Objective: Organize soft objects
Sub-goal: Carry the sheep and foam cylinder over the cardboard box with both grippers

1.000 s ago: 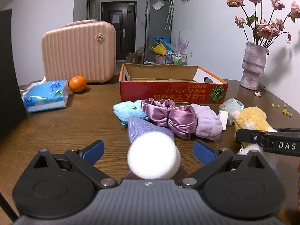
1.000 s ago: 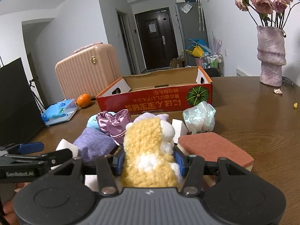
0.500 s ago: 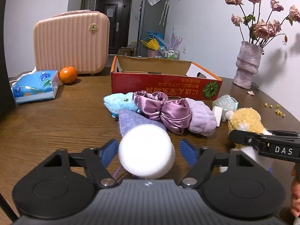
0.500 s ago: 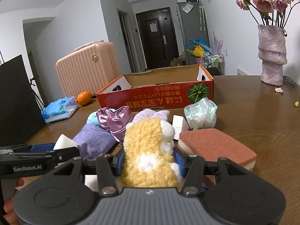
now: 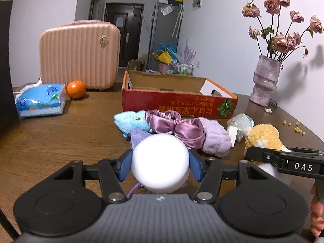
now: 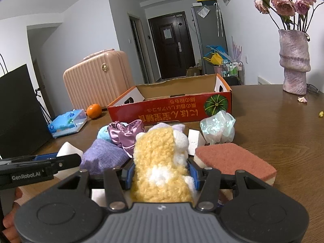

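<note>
Closing on a white foam ball [image 5: 160, 163], left hand-held gripper [image 5: 160, 165]; "DAS"-marked right hand-held gripper [image 6: 162, 173] clamping yellow plush [image 6: 160, 162].

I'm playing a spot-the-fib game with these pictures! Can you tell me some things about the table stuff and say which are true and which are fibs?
1. The right gripper is squeezing a yellow fluffy toy. True.
2. The orange sits inside the red cardboard box. False: it is on the table beside the pink suitcase.
3. A white foam ball is between the left gripper's blue pads. True; the jaws are closing on it.
4. The vase is lying on its side. False: it stands upright with flowers in it.
</note>
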A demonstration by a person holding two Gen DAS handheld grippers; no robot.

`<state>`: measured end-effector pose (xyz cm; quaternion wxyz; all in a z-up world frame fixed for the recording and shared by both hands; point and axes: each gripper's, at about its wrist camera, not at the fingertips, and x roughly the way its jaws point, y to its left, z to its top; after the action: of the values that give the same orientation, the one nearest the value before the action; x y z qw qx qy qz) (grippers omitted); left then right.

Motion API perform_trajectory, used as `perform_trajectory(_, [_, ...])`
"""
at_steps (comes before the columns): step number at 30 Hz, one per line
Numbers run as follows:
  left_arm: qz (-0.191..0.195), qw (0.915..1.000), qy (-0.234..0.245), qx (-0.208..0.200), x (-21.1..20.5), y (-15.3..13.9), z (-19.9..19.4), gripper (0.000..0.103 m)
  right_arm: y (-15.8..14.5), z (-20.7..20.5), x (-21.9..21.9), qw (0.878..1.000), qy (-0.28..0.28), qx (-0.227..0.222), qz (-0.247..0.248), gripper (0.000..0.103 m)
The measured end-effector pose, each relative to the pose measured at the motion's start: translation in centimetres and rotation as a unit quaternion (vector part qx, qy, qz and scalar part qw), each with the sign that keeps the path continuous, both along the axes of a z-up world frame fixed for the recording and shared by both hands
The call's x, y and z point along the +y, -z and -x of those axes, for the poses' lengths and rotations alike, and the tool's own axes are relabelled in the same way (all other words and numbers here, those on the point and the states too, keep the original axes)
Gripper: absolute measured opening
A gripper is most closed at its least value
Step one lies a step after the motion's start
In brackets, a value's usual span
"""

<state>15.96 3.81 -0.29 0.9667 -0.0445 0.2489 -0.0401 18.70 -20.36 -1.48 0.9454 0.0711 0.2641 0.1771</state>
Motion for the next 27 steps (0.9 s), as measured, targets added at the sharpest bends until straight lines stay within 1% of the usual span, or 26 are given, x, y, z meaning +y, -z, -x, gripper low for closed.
perform_trajectory(6, [-0.016, 0.9997, 0.008, -0.018, -0.8, -0.9, 0.8, 0.059, -1.0, 0.1, 0.0, 1.000, -0.001, -0.011, 0.001, 0.050])
perform_trajectory(14, [-0.022, 0.9990, 0.007, -0.039, -1.3, -2.6, 0.7, 0.059, -2.8, -0.2, 0.1, 0.999, 0.003, -0.035, 0.015, 0.050])
perform_trajectory(19, [-0.026, 0.9980, 0.008, -0.056, -1.7, -3.7, 0.3, 0.059, -4.0, -0.6, -0.1, 0.998, 0.010, -0.052, 0.025, 0.050])
perform_trajectory(27, [-0.029, 0.9971, 0.001, -0.070, -2.1, -5.2, -1.0, 0.059, -5.5, -2.1, -0.4, 0.997, 0.020, -0.071, 0.033, 0.050])
